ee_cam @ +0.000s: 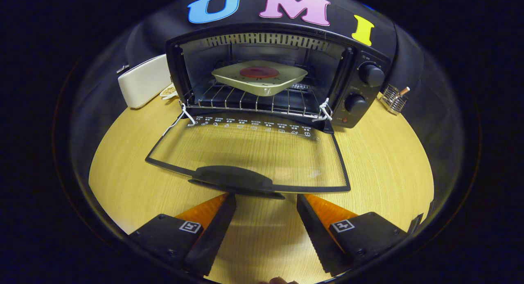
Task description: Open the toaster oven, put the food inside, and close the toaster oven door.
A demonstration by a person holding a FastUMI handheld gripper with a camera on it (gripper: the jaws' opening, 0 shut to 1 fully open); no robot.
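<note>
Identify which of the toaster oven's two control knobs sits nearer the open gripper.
The lower knob, below the upper knob and closer to the gripper.

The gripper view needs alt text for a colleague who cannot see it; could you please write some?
The toaster oven door lies open flat, a plate of food on the rack inside. The open gripper sits just short of the door handle.

Beyond the gripper [266, 202], whose fingers stand spread with nothing between them, the printing along the glass door [249, 153] is too small to tell. The handle [233, 178] hides part of the door's near edge. The oven [278, 75] covers most of a small dish [168, 91] beside the white box [143, 80].
</note>
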